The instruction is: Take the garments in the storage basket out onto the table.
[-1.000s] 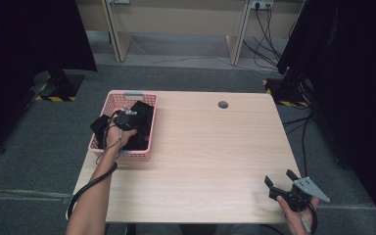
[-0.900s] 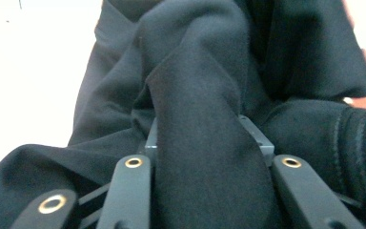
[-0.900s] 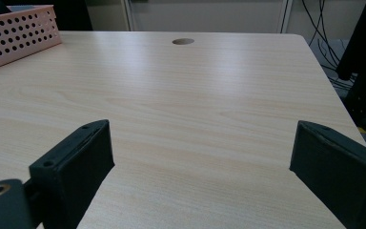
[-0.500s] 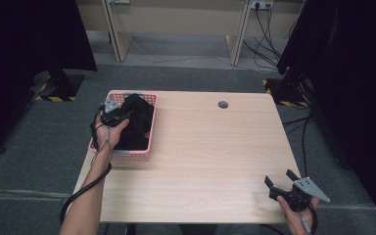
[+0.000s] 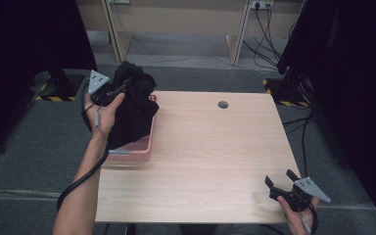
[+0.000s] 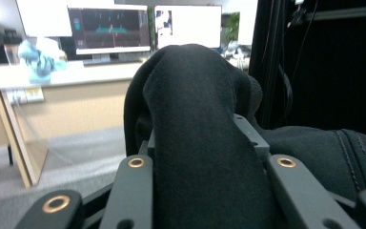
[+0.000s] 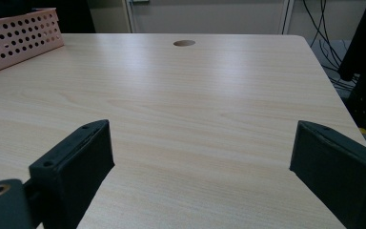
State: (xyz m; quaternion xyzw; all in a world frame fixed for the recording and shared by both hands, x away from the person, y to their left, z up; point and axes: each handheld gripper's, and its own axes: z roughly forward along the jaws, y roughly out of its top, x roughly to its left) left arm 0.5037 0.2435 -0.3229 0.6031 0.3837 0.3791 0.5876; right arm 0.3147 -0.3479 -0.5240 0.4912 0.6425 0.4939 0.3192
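The left hand-held gripper [image 5: 120, 88] is clamped on a black garment [image 5: 132, 110], a bunched fold of the cloth pinched between its jaws. In the left gripper view the fabric [image 6: 205, 143] bulges up between the jaws and spills over them, thick and matte, with a stitched seam showing at the lower right. From the high view, the garment hangs above the pink perforated basket [image 5: 142, 149] at the far-left corner of the table [image 5: 205, 161], its lower part draping down into the basket.

It looks like a soft, limp thing with some weight to it, perhaps a sweatshirt or trousers; I cannot tell which. Cloth like this will sag and swing from wherever it is pinched, so a single grip on a bunched fold lifts it as a lump rather than spread out. It is not fragile or slippery, and a thick fold or a seam gives the surest hold. To open it flat, a second grip at another edge or corner would likely be needed.

The right hand-held gripper [image 5: 283, 182] sits at the near-right corner of the table, jaws wide apart with nothing between them, well apart from the garment.
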